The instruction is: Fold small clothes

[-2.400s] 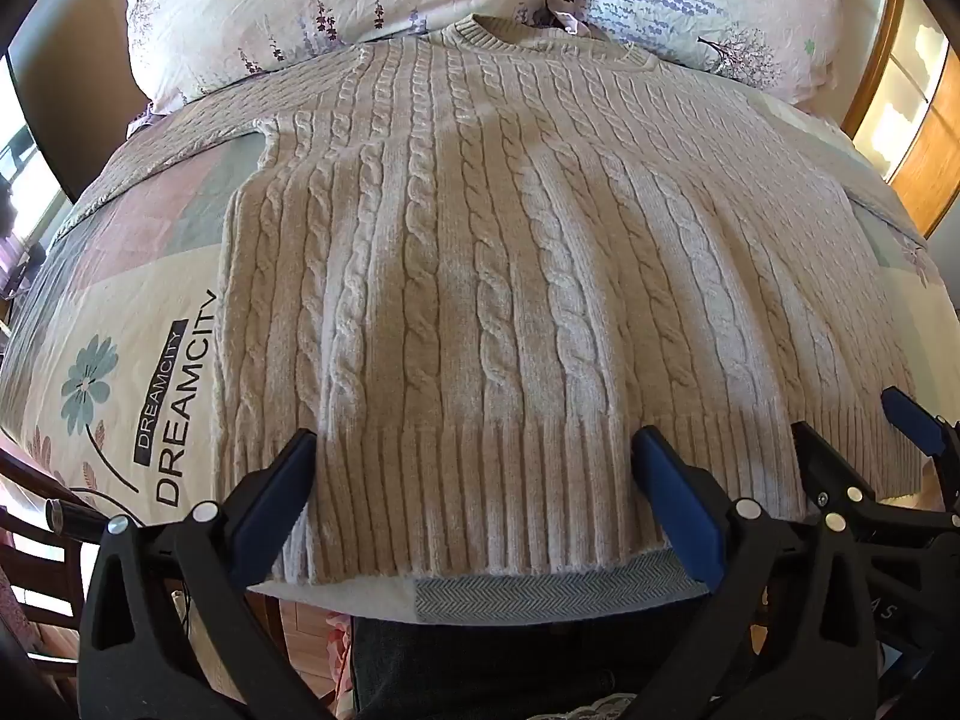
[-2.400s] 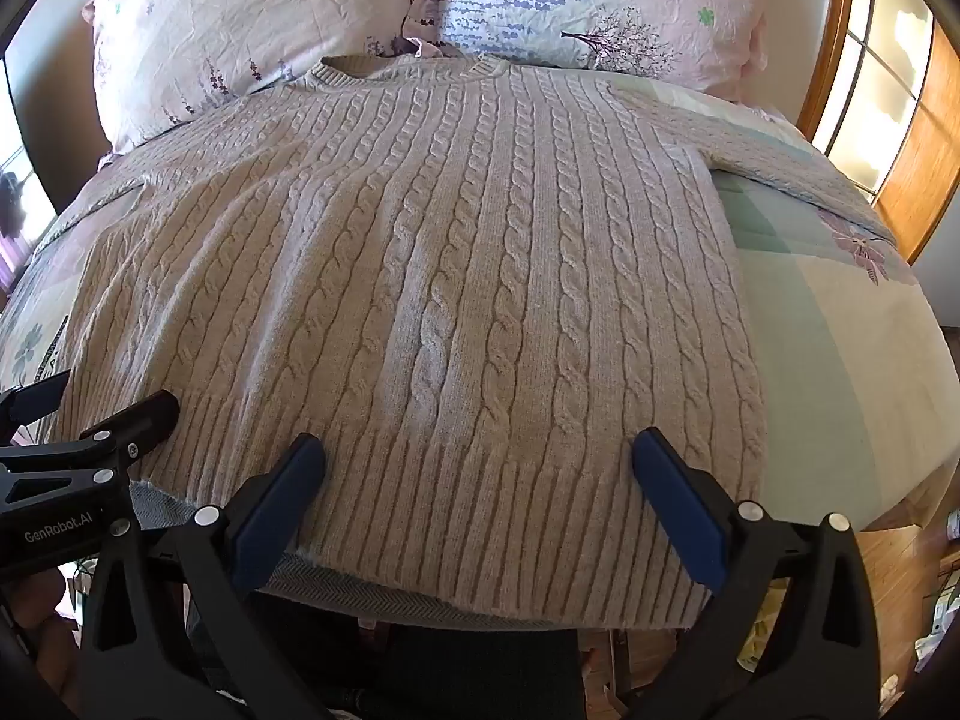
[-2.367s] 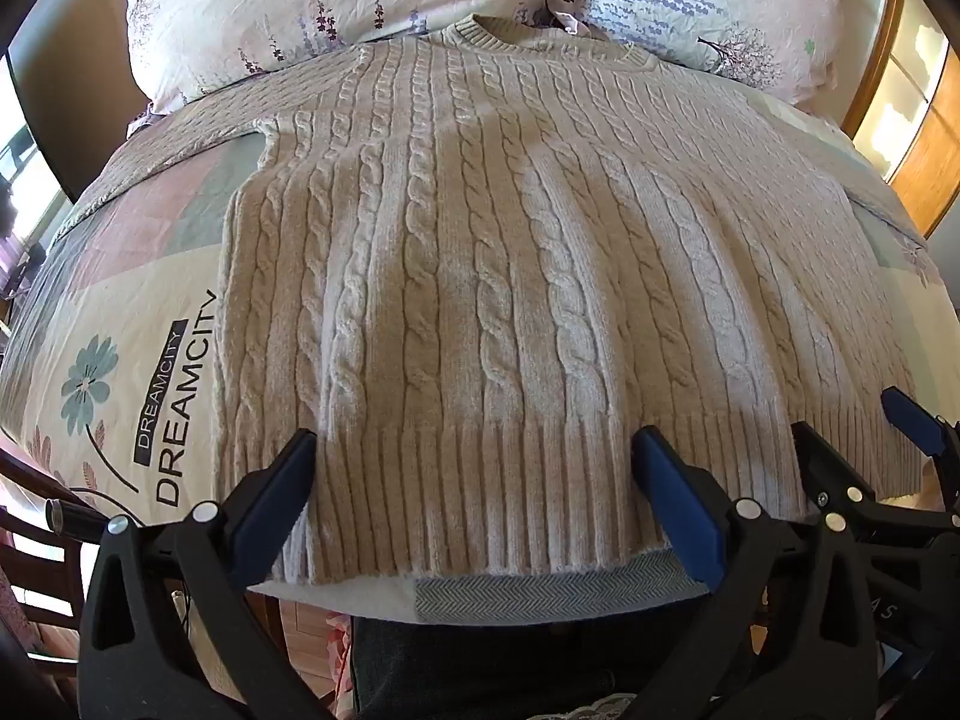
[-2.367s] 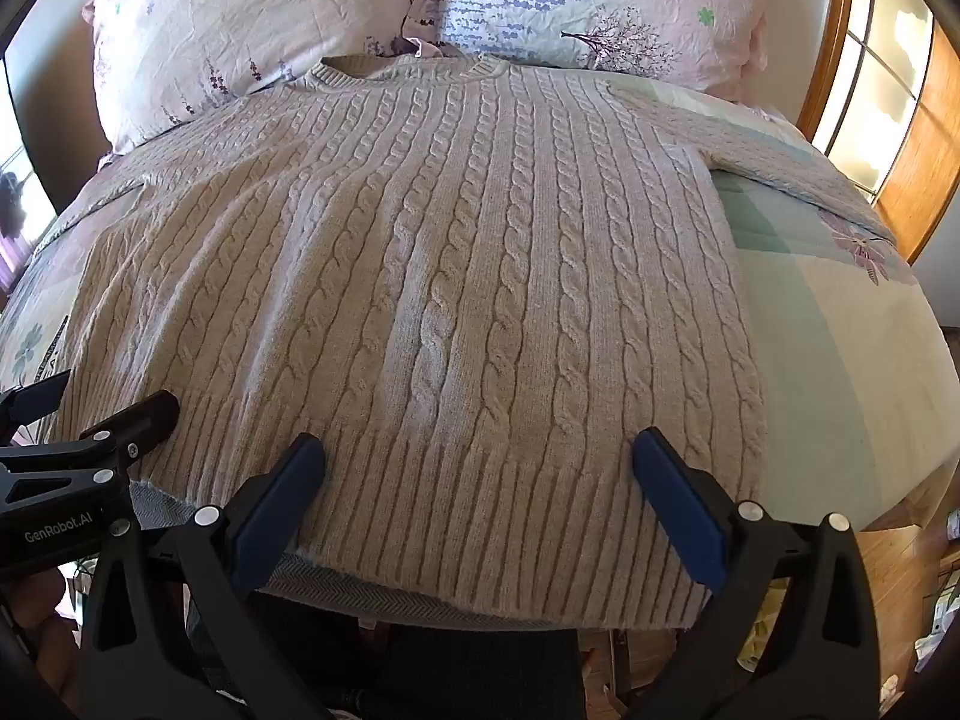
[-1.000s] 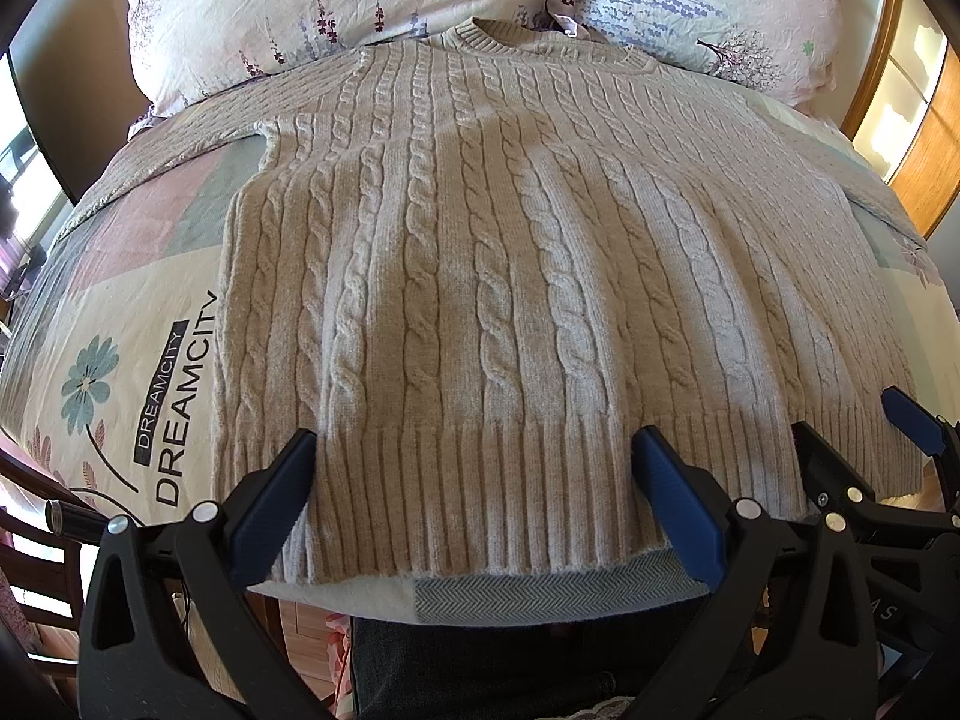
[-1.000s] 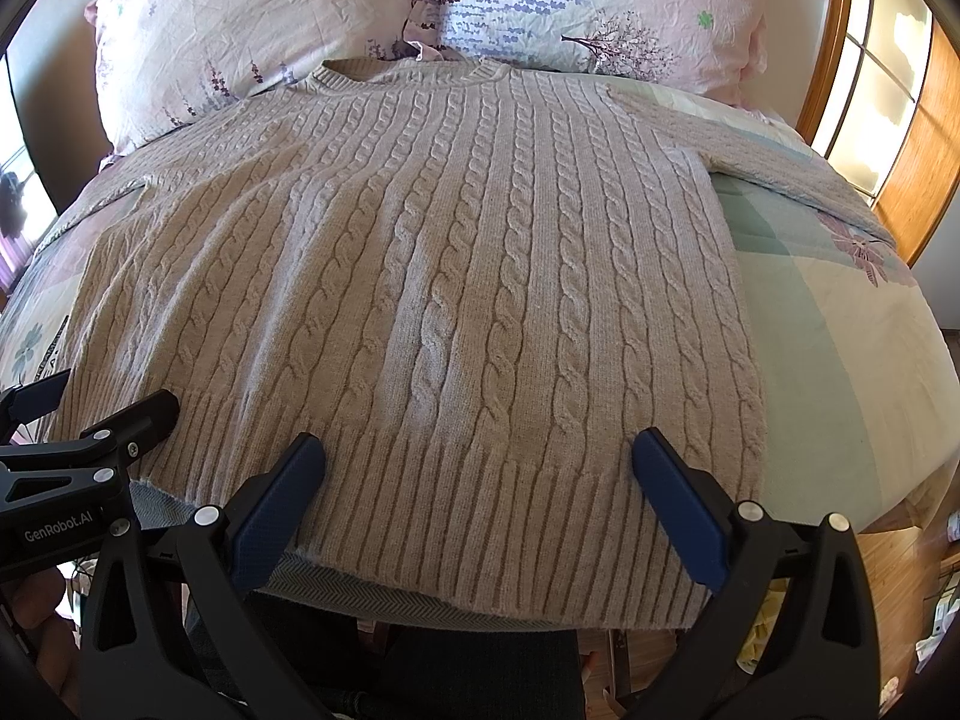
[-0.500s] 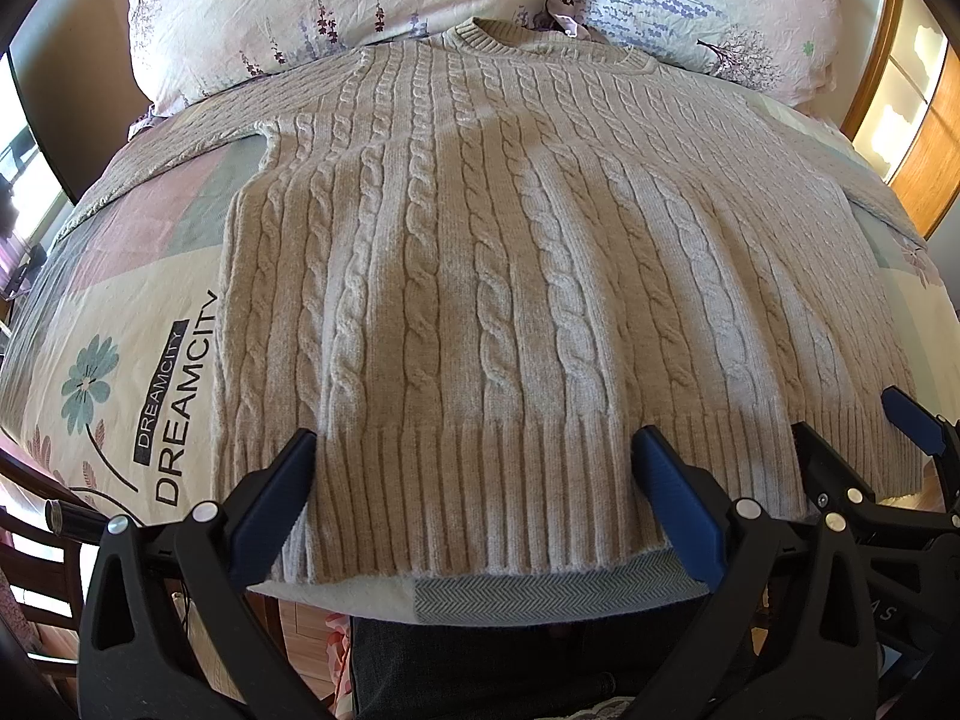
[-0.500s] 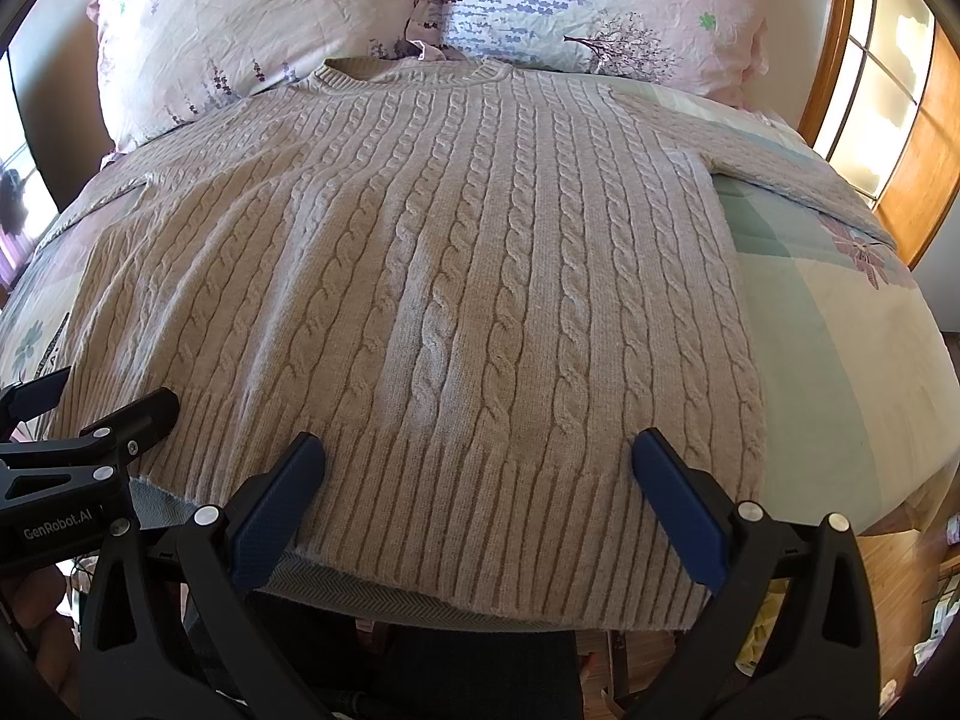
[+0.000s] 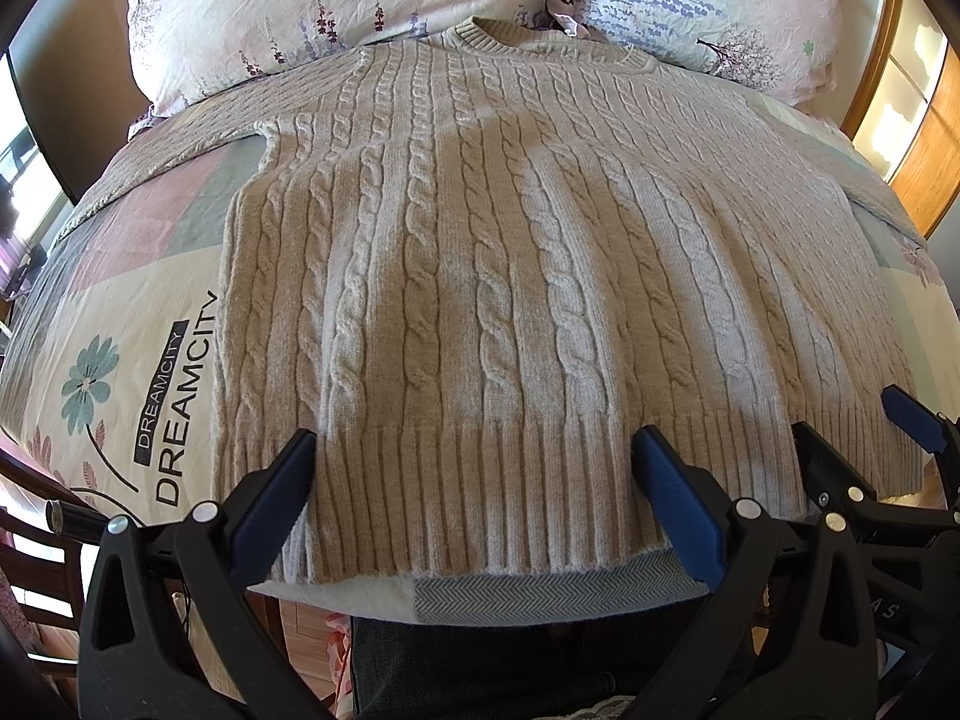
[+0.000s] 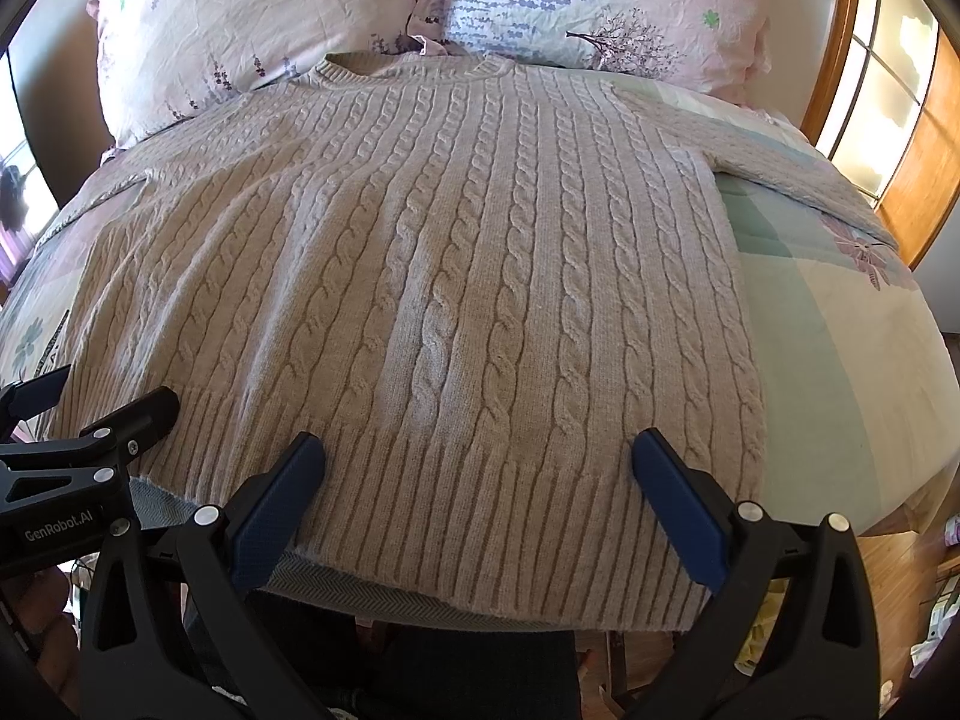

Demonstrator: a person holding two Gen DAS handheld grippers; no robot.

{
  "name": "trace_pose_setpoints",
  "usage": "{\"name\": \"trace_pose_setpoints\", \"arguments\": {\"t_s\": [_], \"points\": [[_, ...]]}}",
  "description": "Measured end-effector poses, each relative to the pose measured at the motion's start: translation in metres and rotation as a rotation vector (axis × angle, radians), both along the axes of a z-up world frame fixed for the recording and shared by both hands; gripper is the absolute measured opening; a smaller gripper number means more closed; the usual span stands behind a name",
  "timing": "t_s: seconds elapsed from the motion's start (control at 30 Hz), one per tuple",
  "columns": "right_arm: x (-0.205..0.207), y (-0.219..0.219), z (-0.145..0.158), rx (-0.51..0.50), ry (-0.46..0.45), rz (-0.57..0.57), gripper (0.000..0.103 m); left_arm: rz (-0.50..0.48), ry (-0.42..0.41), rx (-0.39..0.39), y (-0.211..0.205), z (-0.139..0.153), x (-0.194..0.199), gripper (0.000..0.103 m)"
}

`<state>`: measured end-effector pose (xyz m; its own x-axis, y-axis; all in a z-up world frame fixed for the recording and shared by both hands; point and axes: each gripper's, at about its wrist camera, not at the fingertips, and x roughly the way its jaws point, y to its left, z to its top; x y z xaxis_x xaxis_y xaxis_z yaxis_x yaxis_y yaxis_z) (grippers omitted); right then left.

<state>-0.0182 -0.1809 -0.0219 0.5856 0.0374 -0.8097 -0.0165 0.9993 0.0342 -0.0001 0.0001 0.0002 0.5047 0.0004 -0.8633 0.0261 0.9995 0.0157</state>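
Observation:
A beige cable-knit sweater [image 9: 510,276] lies flat on the bed, front up, collar toward the pillows and sleeves spread out to both sides. It also shows in the right wrist view [image 10: 456,300]. My left gripper [image 9: 474,450] is open and empty, hovering over the left part of the ribbed hem. My right gripper [image 10: 477,450] is open and empty over the right part of the hem. Each gripper shows at the edge of the other's view: the right gripper [image 9: 852,420] and the left gripper [image 10: 108,396].
Two floral pillows [image 9: 336,6] [image 10: 606,0] stand at the head of the bed. The patchwork bedspread [image 9: 132,312] with a DREAMCITY print is bare left and right of the sweater [image 10: 840,348]. A wooden window frame [image 10: 840,36] stands at the right.

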Motion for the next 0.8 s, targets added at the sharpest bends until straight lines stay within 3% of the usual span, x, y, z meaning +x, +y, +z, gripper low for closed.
{"name": "trace_pose_setpoints", "arguments": {"t_s": [0.57,0.7,0.8], "points": [[-0.001,0.000,-0.001,0.000,-0.014,0.016,0.102,-0.002,-0.001,0.002,0.000,0.000,0.000,0.101],[-0.007,-0.003,-0.004,-0.004,-0.105,0.106,0.102,-0.008,-0.025,0.001,-0.001,-0.003,-0.004,0.101],[0.002,-0.024,0.006,0.033,-0.102,0.153,0.102,-0.051,-0.025,0.010,0.003,0.001,-0.002,0.101]]}}
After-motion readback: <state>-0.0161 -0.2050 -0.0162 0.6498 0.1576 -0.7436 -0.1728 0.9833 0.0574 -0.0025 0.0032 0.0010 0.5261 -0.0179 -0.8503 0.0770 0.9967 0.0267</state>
